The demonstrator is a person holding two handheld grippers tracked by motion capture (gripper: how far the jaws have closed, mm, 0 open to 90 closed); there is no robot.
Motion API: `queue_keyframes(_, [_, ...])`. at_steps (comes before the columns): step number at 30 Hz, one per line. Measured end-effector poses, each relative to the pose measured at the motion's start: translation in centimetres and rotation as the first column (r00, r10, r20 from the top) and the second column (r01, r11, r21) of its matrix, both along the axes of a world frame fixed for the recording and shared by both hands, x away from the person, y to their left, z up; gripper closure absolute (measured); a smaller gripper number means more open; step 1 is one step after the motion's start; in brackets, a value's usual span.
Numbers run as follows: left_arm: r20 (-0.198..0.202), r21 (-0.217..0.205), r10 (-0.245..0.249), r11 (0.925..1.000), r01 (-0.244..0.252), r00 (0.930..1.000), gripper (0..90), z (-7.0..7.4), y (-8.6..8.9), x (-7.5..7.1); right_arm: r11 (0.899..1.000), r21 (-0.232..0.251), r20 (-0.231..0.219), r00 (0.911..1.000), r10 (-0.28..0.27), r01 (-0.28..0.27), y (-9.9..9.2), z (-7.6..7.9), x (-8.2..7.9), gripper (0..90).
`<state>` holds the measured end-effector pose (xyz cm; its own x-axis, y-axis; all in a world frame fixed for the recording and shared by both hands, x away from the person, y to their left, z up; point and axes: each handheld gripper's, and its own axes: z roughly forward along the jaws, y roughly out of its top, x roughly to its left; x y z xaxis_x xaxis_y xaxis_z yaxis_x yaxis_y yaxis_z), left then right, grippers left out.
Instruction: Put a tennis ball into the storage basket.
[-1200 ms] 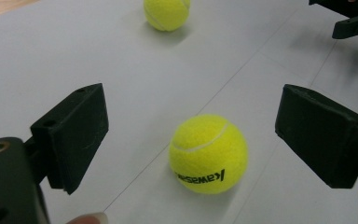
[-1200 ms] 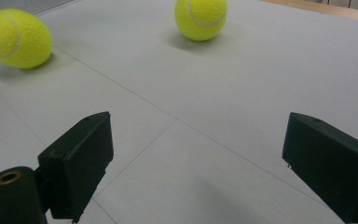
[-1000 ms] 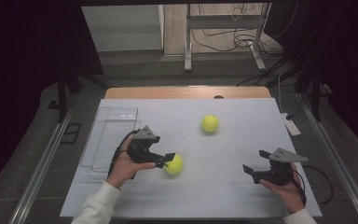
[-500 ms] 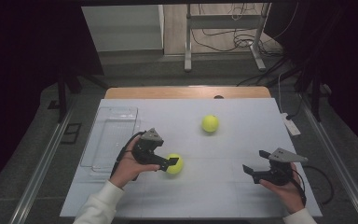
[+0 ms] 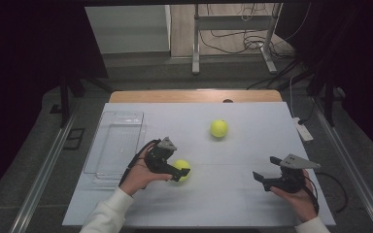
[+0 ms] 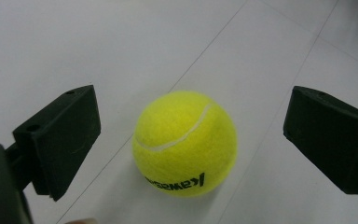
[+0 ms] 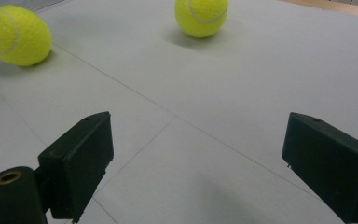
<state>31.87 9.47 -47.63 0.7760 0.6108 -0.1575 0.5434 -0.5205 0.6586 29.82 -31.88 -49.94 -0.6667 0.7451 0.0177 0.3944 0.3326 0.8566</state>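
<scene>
The left claw (image 5: 180, 173) sits low over the white surface (image 5: 233, 199), held in the person's left hand (image 5: 141, 175), with the forearm coming in from the lower left and the claw pointing right across the surface. Its jaws have just been opening and stand wide apart. The near tennis ball (image 6: 185, 143) lies on the surface between them, with clear gaps on both sides in the left gripper view; neither pad touches it. The ball rests with its printed lettering facing the camera.

The right claw (image 5: 261, 179) is held in the right hand (image 5: 298, 196) near the lower right of the surface, pointing left, with its grey plate on top. Its jaws stand apart with nothing between them.

A second tennis ball (image 5: 219, 128) lies farther back, well apart from both claws. A clear tray (image 5: 116, 145) lies at the left side of the surface, just beside the left hand.
</scene>
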Motion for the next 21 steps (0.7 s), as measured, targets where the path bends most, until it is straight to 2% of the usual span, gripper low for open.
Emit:
queue_keyframes(12, [-0.011, 0.026, -0.01, 0.9996, 0.011, 0.9999, 4.7, -0.5, -0.4, 0.0, 1.0, -0.001, -0.003, 1.0, 0.001, -0.001, 0.0, 0.0, 0.0, 9.0])
queue_keyframes(21, [-0.031, 0.071, 0.0, 0.9975, 0.003, 0.9995, 5.2, -1.4, -0.7, 0.2, 1.0, 0.003, -0.004, 1.0, 0.003, -0.003, 0.0, -0.1, 0.0, 8.9])
